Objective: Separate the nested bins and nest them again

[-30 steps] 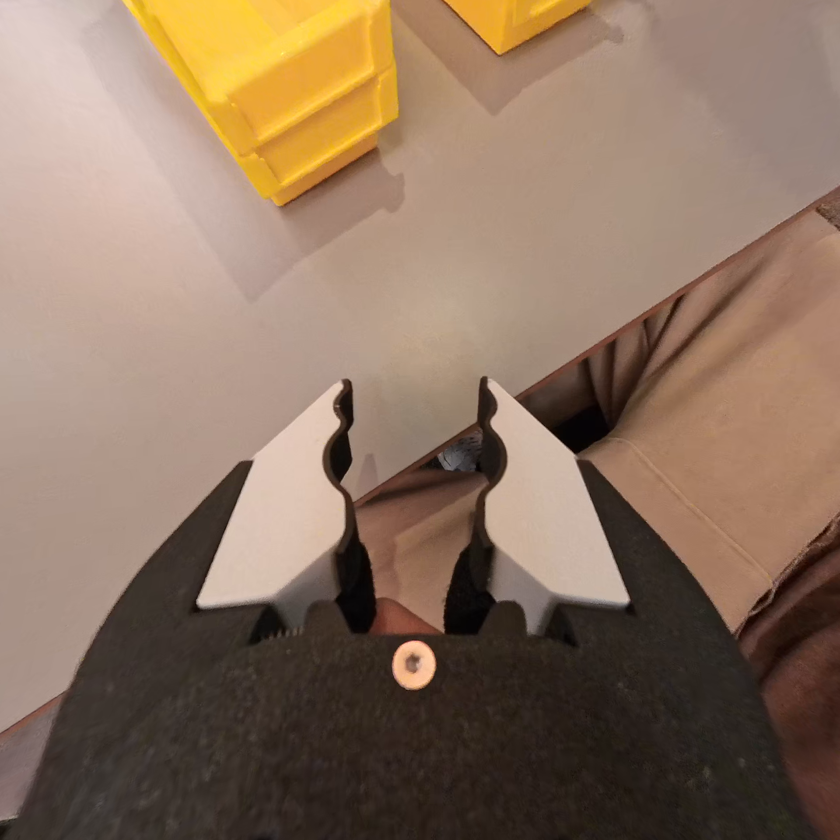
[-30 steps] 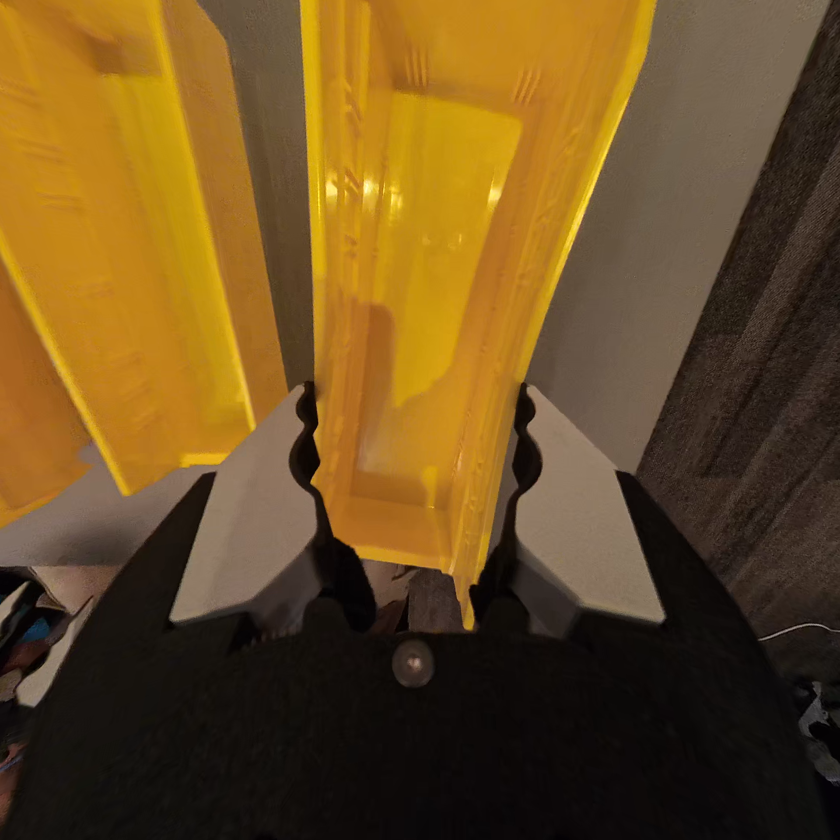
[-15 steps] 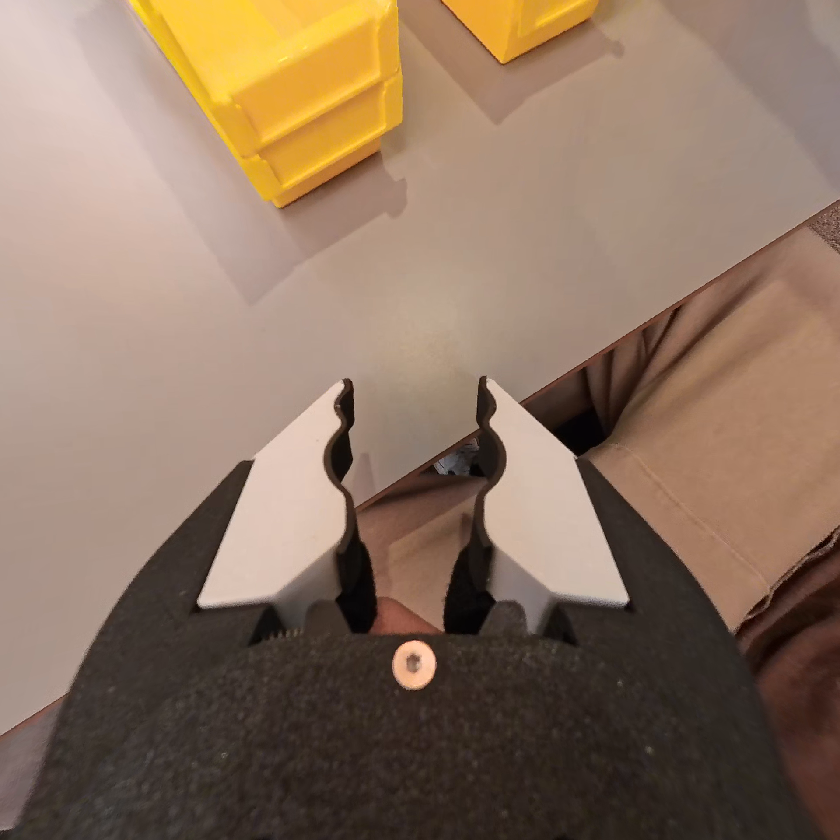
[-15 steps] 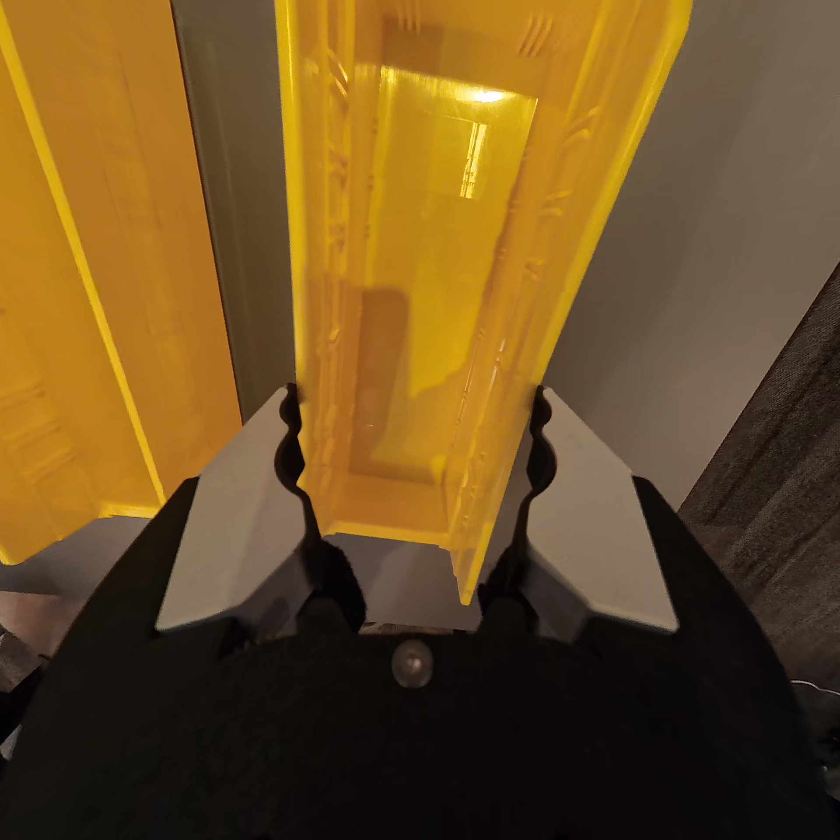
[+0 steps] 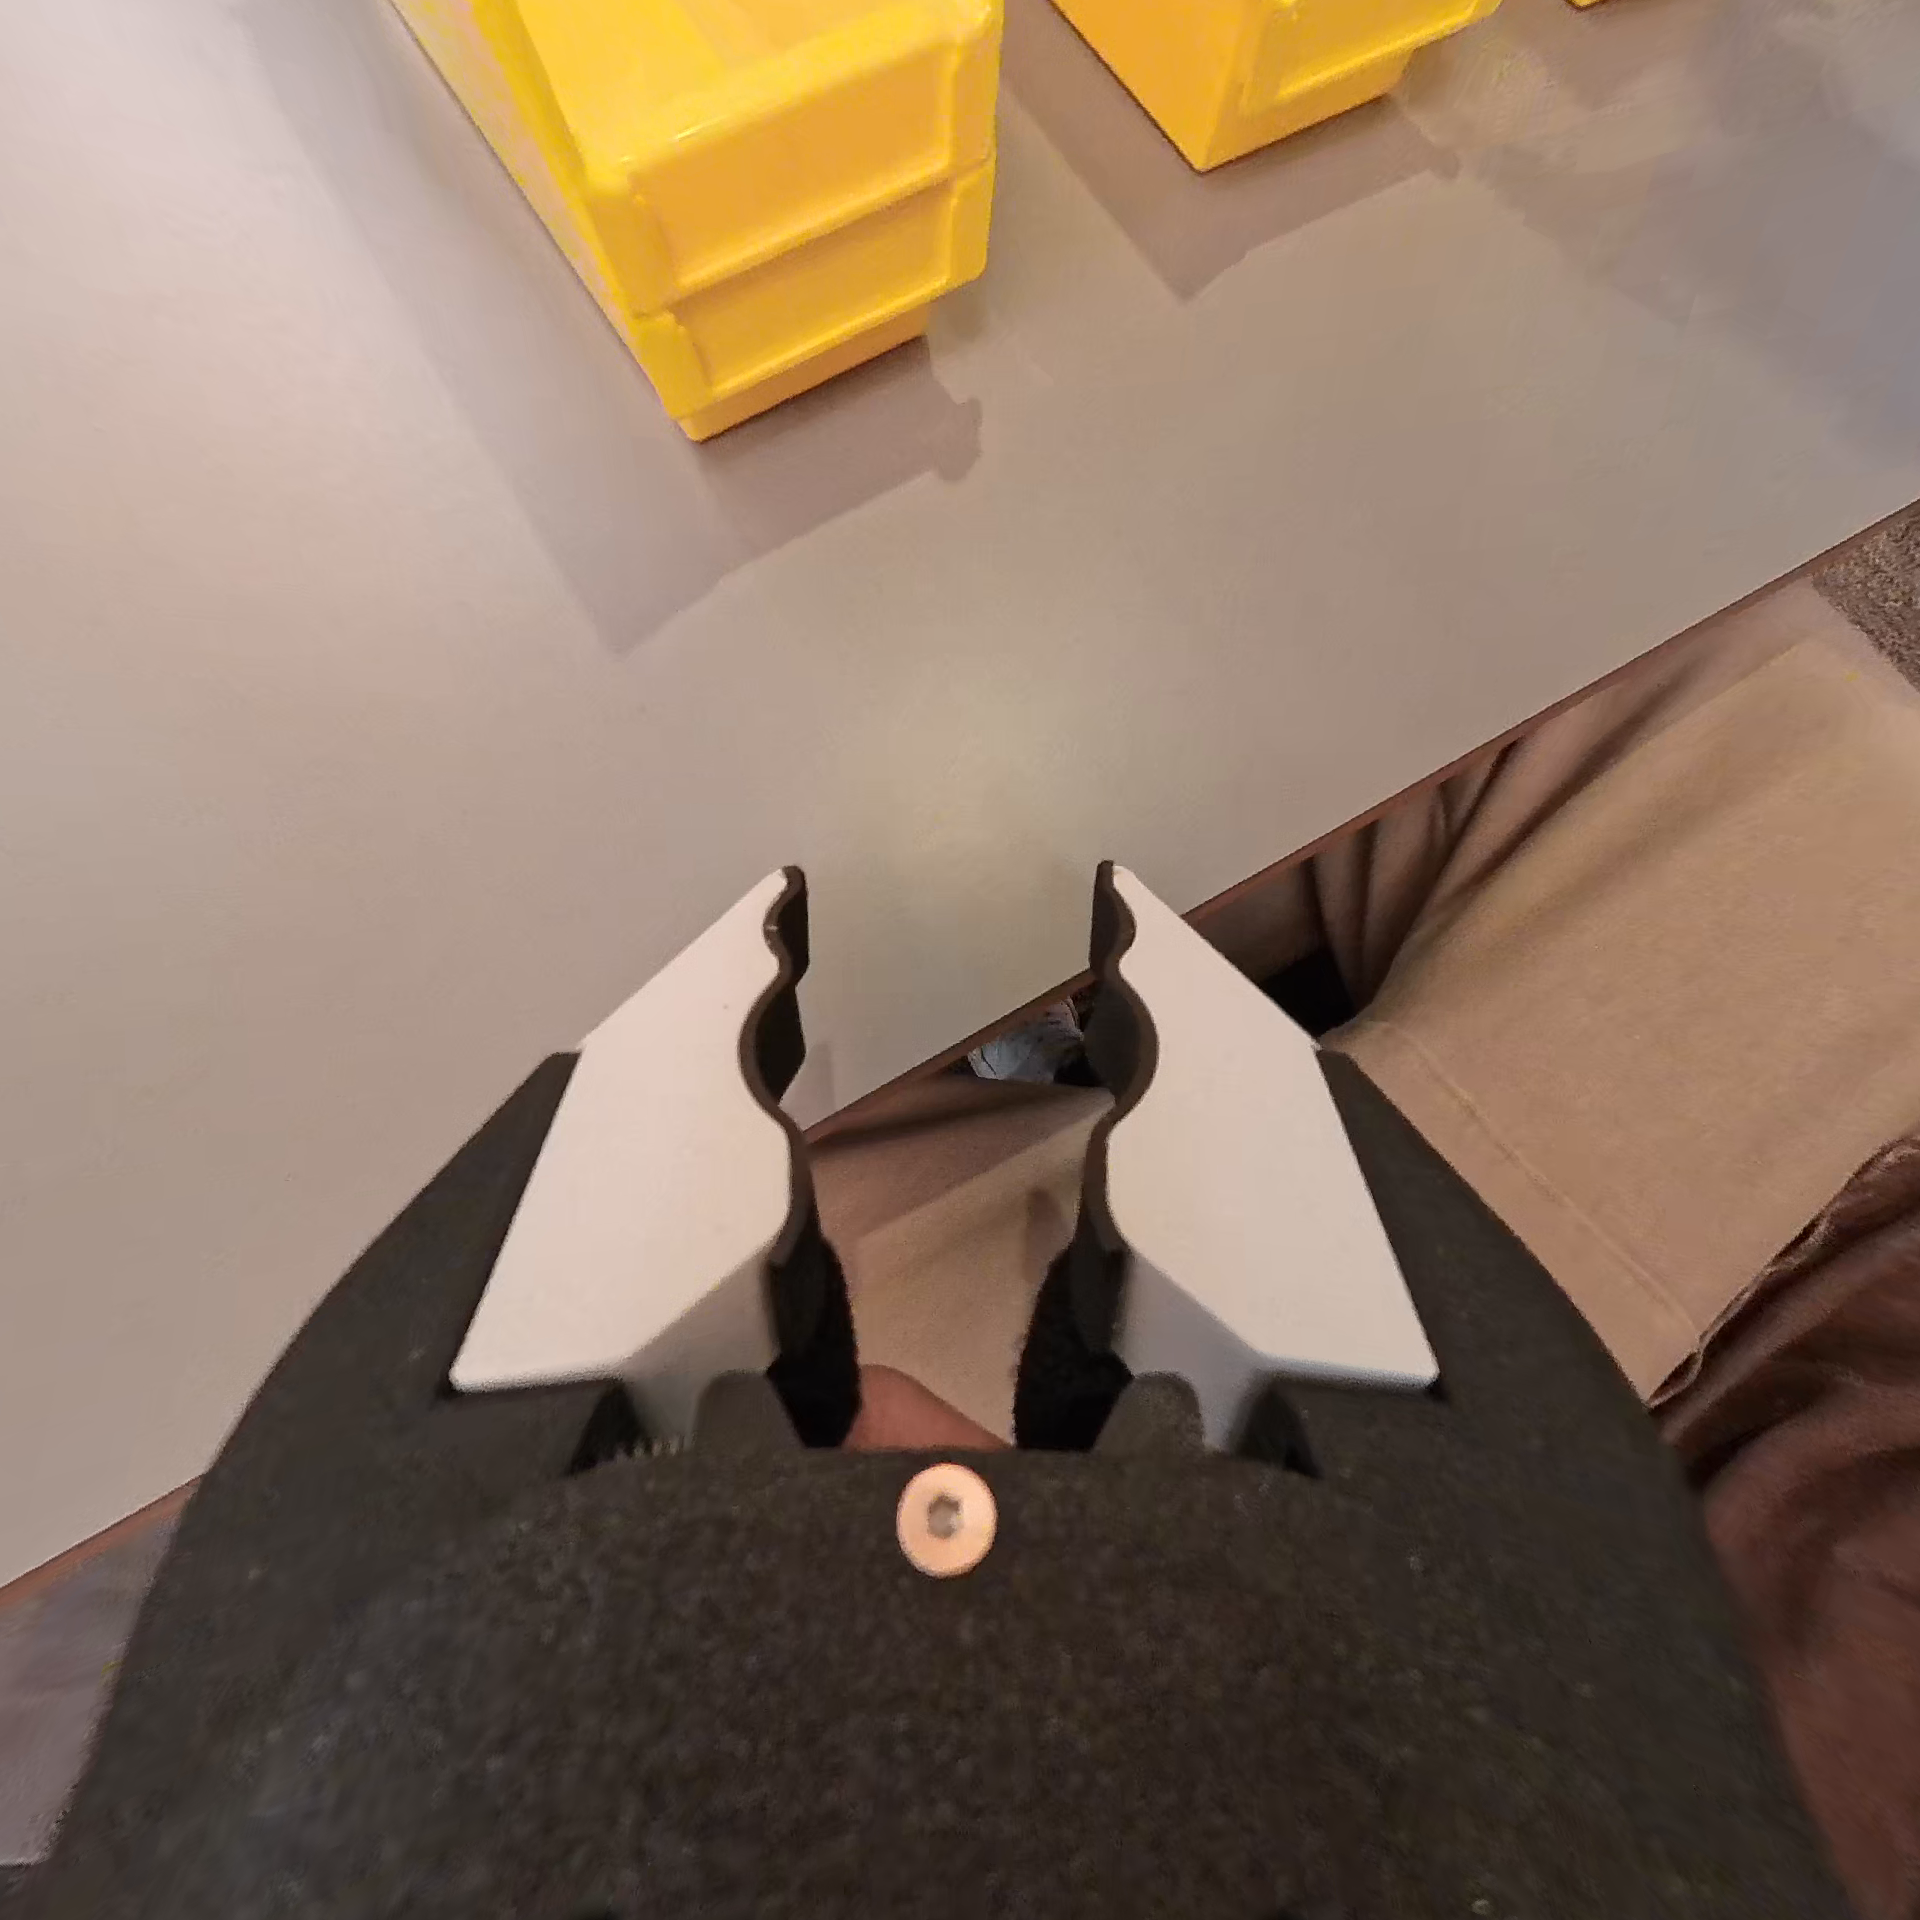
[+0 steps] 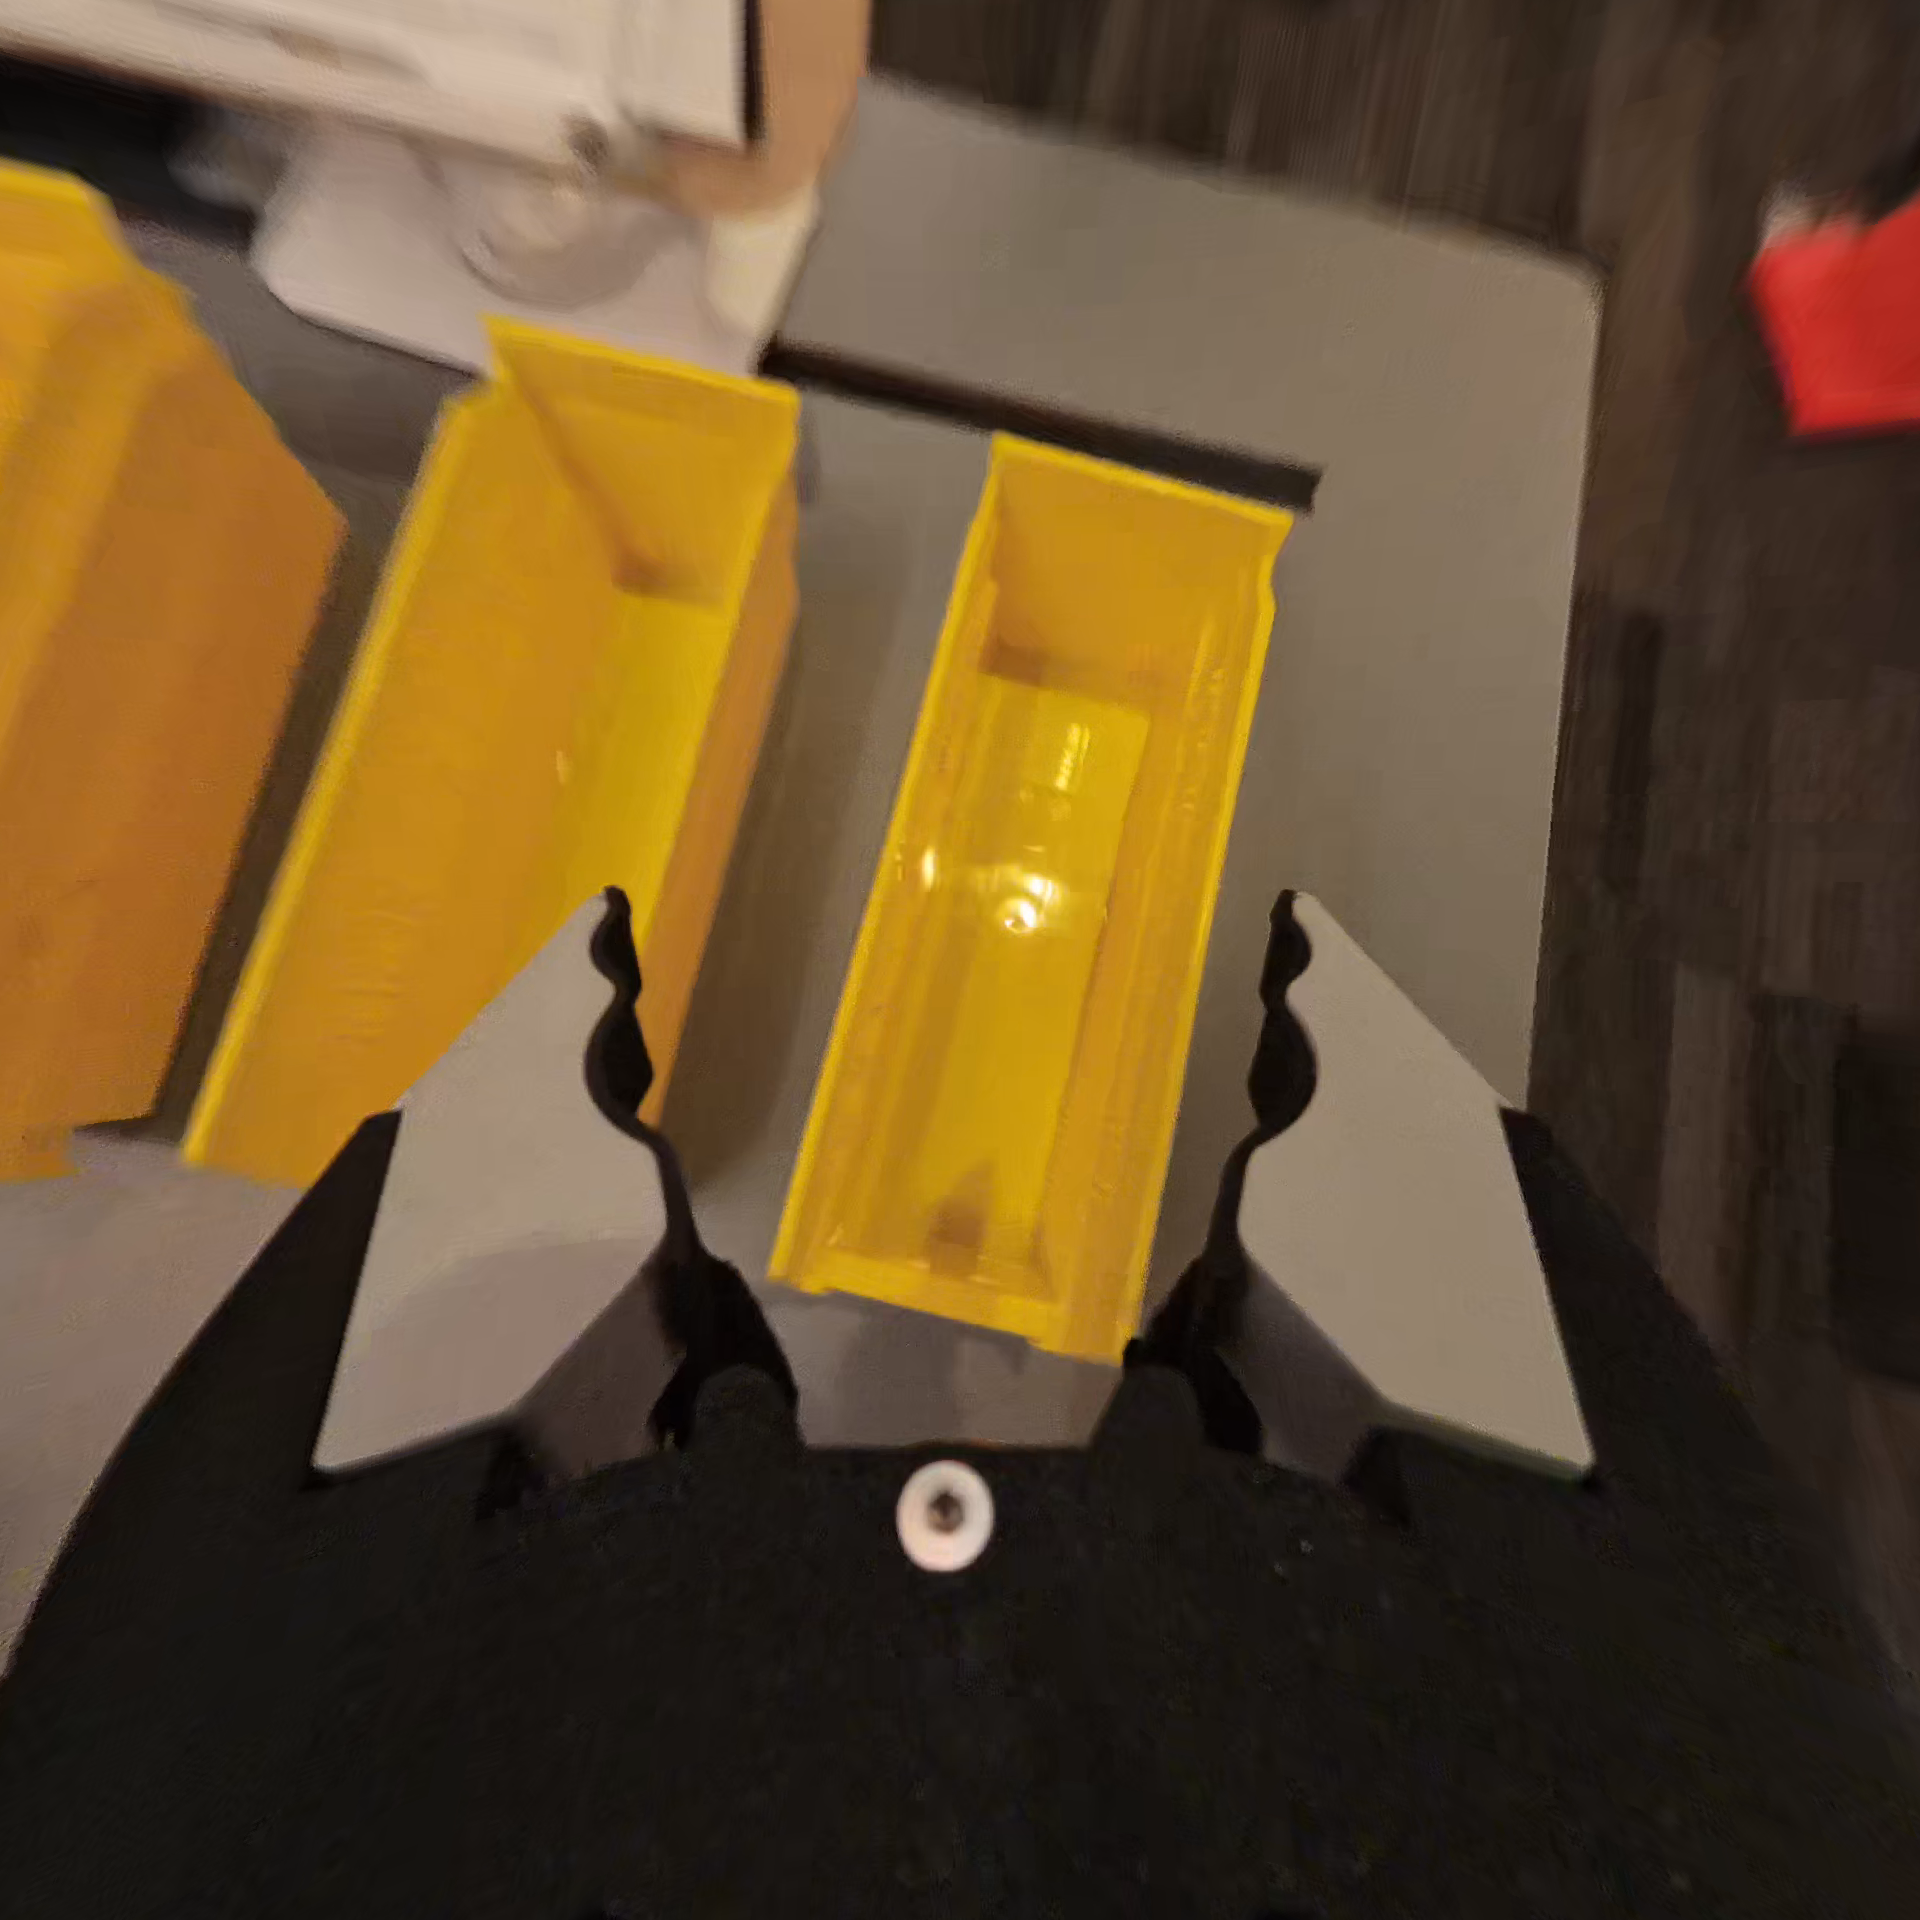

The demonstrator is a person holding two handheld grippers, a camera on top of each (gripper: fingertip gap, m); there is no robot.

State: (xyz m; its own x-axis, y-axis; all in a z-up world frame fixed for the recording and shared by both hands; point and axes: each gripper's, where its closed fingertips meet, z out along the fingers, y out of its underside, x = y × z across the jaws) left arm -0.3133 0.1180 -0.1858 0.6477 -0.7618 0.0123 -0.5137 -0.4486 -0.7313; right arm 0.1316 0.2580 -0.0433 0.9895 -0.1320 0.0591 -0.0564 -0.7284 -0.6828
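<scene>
In the right wrist view a single yellow bin [image 6: 1049, 935] stands on the grey table [image 6: 1403, 727], open side up. My right gripper [image 6: 951, 904] hovers above its near end, wide open and empty. A second yellow bin [image 6: 540, 748] stands to its left, and part of a yellow stack [image 6: 114, 727] shows at the far left. In the left wrist view my left gripper [image 5: 945, 894] is open and empty over the table's near edge. Two nested yellow bins [image 5: 790, 197] stand far ahead of it, with another yellow bin [image 5: 1278, 73] to their right.
A person's tan trousers [image 5: 1558, 987] and brown sleeve [image 5: 1829, 1455] lie beyond the table edge in the left wrist view. In the right wrist view a white object [image 6: 520, 208] stands at the table's back, and a red object [image 6: 1849, 322] lies on the dark floor at right.
My right gripper has opened wide, let go of the yellow bin and pulled up and back from it; the bin now stands alone on the table. My left gripper has barely moved.
</scene>
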